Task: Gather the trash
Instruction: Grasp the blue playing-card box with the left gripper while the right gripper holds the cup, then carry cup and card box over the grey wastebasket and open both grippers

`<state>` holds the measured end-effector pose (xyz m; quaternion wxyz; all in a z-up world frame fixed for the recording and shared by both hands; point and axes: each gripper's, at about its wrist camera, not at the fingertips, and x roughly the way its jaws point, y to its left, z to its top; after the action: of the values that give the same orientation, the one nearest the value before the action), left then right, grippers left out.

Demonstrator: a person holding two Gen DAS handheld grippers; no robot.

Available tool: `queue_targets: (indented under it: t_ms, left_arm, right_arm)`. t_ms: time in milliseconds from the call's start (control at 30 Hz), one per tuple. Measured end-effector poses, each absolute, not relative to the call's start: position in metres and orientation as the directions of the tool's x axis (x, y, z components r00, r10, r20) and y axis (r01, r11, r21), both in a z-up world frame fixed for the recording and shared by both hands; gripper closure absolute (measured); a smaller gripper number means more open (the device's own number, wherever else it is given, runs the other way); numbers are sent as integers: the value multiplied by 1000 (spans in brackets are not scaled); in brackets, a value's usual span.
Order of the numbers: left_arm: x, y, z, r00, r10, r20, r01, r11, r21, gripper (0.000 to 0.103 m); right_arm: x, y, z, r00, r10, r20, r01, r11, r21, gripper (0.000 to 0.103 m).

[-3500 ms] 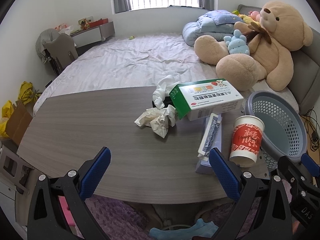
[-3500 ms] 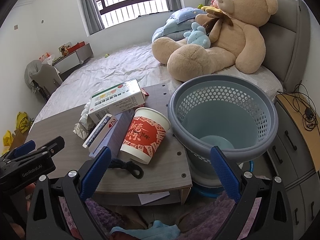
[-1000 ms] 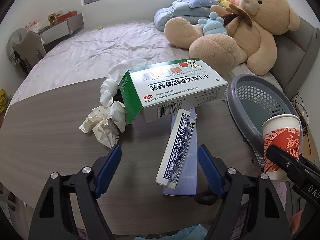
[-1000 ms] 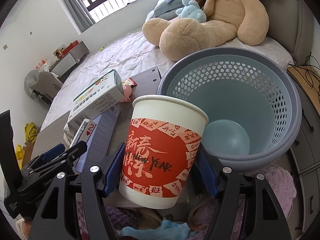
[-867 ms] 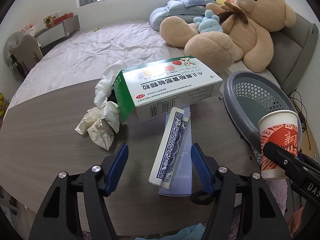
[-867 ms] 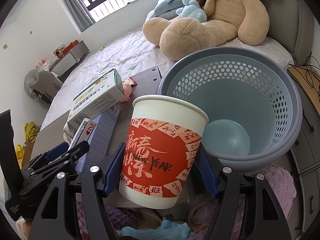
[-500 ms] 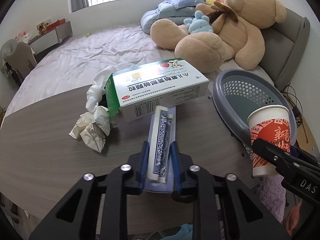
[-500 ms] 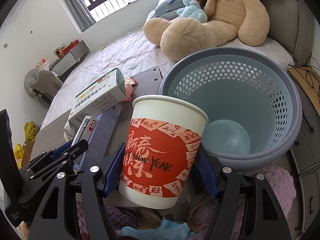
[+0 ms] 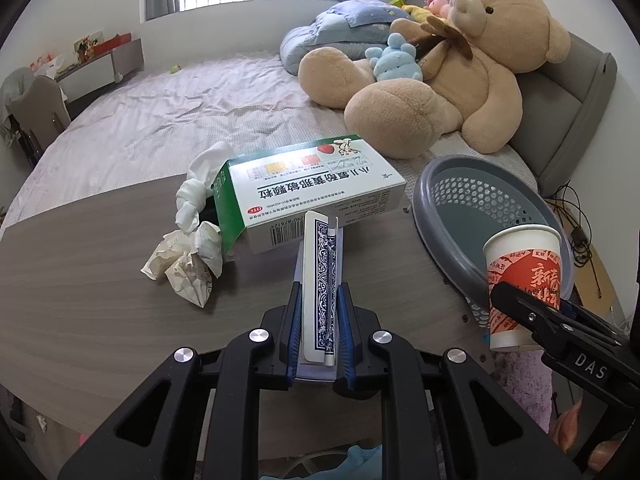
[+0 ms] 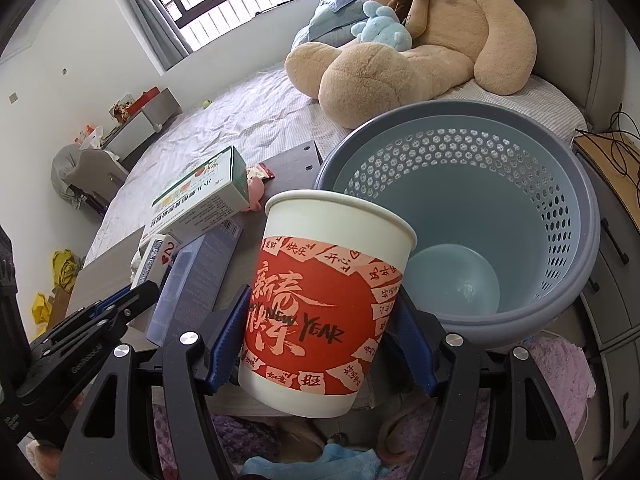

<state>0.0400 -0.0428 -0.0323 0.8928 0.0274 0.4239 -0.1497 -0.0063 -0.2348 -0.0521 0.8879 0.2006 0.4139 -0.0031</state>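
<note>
Lying lengthwise between the pads, the card box (image 9: 320,280) points toward 12 o'clock, its near end pinched by the fully closed left claw (image 9: 319,332) above the tabletop (image 9: 80,280). White-edged, blue-patterned. At 2 o'clock gapes the basket (image 9: 432,216); the right claw (image 10: 320,336) clasps the paper cup (image 10: 324,304) beside it.

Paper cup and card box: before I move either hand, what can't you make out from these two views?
- Paper cup contents: the right wrist view shows only its outer wall.
- Card box underside, left wrist view: hidden by the blue box beneath it.
- Crumpled tissues: mostly behind the medicine box in the right wrist view.
- Trash basket far rim, left wrist view: cup covers it.
</note>
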Motion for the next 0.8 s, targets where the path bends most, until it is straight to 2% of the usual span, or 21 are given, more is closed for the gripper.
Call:
queue_targets:
  t_ms: [267,533,800]
  left_arm:
    - [48,-78,-19,592,-287,-753,349,934,-81,86]
    - [58,-150,-16,557,-366,-746,480,875,-72,86]
    - [67,-209,-28,492,-397,-775,566,822,-63,86]
  right_arm:
    - [-9,-277,-53,681,92,-726,251,903,349,36]
    - [-14,-339,-58,675,-9,-738,372,868,329,36]
    - [-16,-373,-61,679,-5,-734,378,859,345,36]
